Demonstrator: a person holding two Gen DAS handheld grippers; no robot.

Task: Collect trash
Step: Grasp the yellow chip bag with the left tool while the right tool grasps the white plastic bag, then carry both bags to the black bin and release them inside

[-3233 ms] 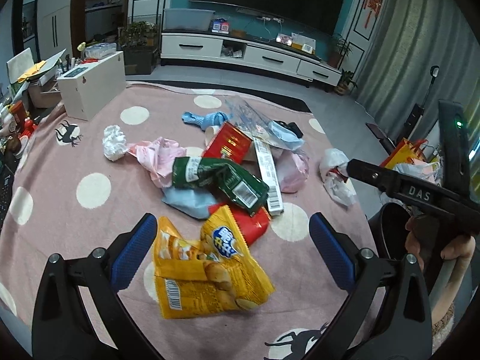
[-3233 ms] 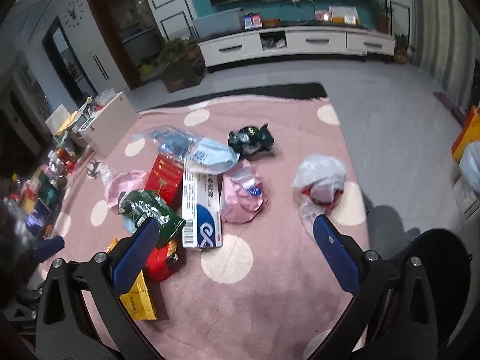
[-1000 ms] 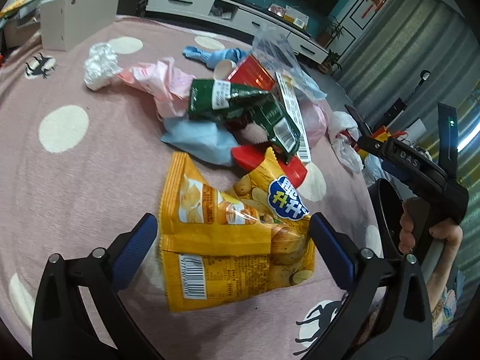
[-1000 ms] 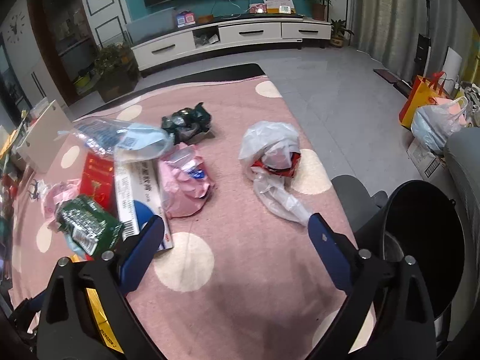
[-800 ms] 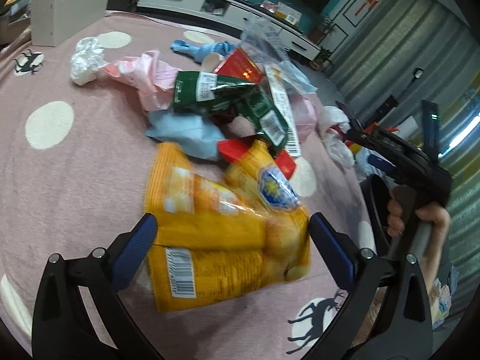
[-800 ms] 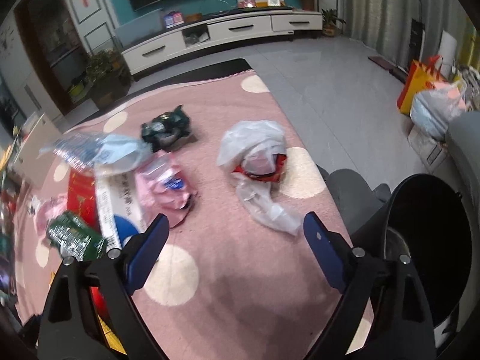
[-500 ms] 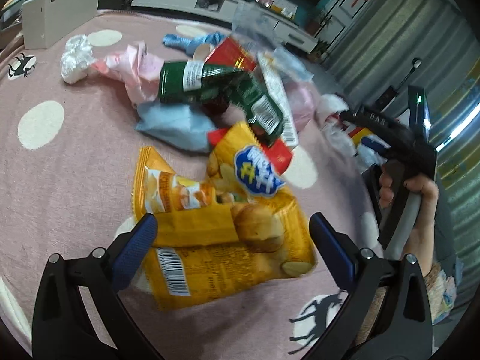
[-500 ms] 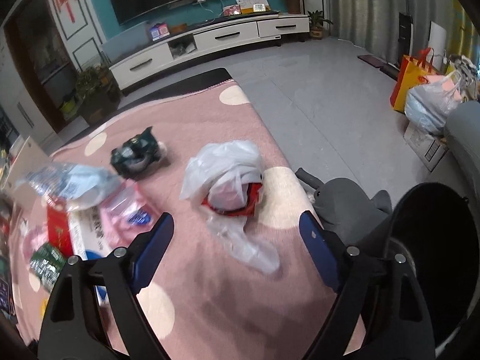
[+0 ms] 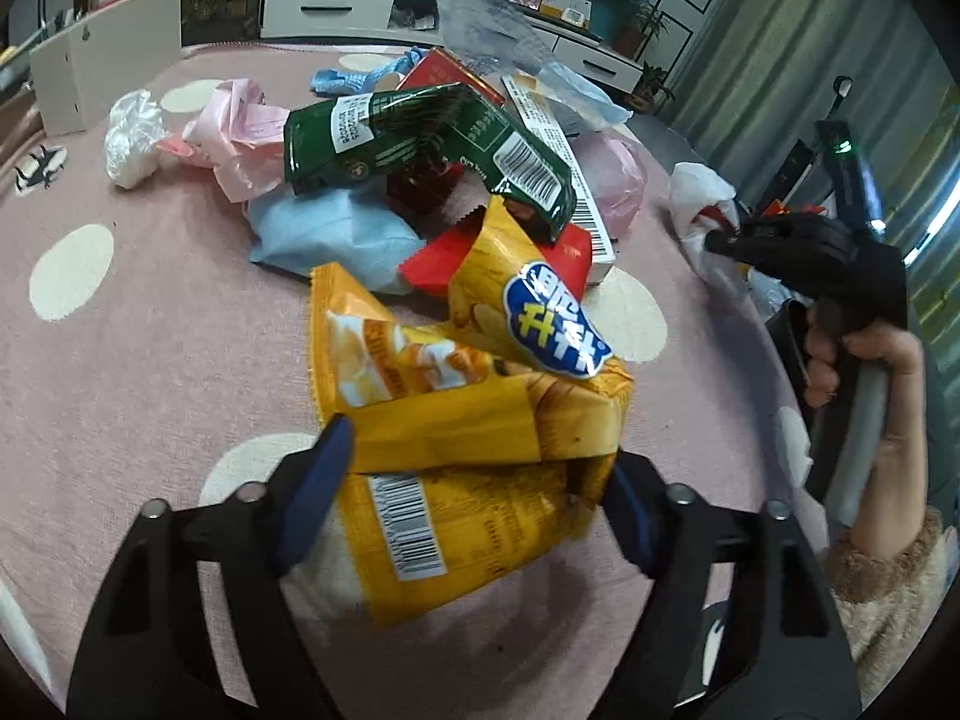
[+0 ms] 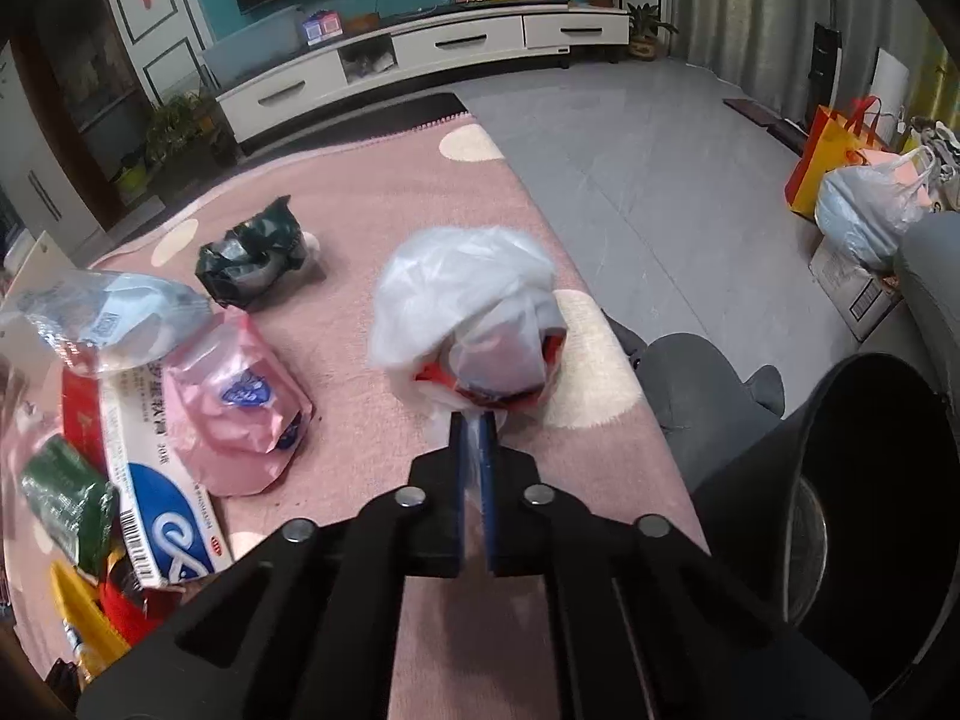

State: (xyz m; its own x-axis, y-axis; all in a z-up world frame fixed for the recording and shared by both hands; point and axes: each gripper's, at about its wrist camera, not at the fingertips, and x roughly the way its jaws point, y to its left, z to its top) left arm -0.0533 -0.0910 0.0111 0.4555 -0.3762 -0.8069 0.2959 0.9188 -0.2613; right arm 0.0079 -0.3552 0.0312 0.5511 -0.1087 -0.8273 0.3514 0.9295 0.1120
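Observation:
In the left wrist view my left gripper [image 9: 474, 474] has closed in on a crumpled yellow chip bag [image 9: 462, 420], its blue pads pressing both sides. Behind it lie a green packet [image 9: 420, 138], a red wrapper [image 9: 570, 252], a light blue bag [image 9: 330, 228] and a pink bag [image 9: 240, 132]. In the right wrist view my right gripper [image 10: 474, 438] is shut on the tail of a white plastic bag [image 10: 468, 294] with red inside. The black trash bin [image 10: 870, 492] stands at the lower right.
A pink dotted rug [image 10: 360, 204] holds a pink pouch [image 10: 240, 402], a dark crumpled bag [image 10: 252, 258], a clear bag [image 10: 102, 312] and a white-blue box [image 10: 156, 480]. A grey slipper [image 10: 708, 372] lies by the bin. A TV cabinet [image 10: 420, 54] stands behind.
My left gripper closed from wide open onto the yellow chip bag. My right gripper moved forward to the white plastic bag and shut on its tail.

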